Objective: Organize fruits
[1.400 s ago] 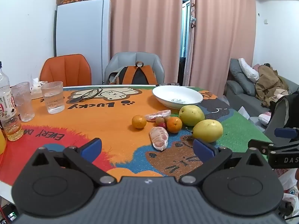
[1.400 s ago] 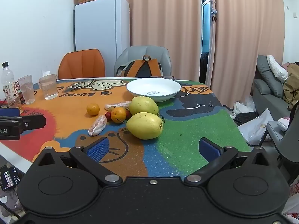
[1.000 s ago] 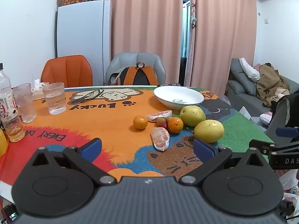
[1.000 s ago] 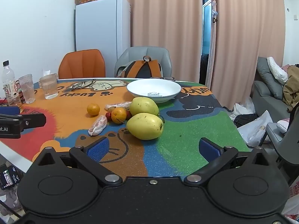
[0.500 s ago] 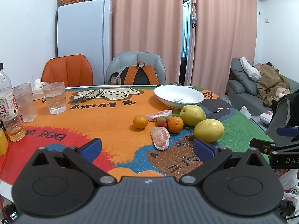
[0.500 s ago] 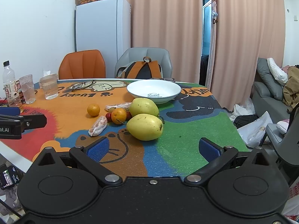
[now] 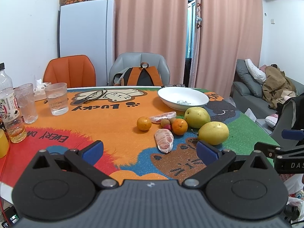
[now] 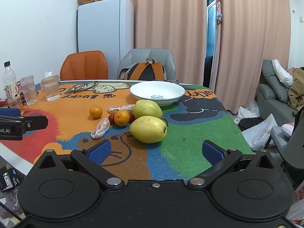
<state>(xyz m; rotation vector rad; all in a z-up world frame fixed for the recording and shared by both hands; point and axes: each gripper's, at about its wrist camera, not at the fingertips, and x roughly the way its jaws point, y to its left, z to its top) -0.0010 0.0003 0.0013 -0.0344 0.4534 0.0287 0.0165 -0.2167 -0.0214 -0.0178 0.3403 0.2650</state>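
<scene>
Fruit lies in a cluster mid-table: two yellow-green pears, two small oranges, peeled pomelo segments, and small reddish fruits. An empty white bowl stands behind them. My left gripper is open and empty, short of the pomelo segment. My right gripper is open and empty, just short of the near pear.
Two glasses and a bottle stand at the table's left. Eyeglasses lie on the colourful mat. Orange and grey chairs, a backpack and a fridge stand behind; a sofa is at right.
Both views have crept slightly forward toward the fruit. Nothing on the table has moved; both grippers stay open.
</scene>
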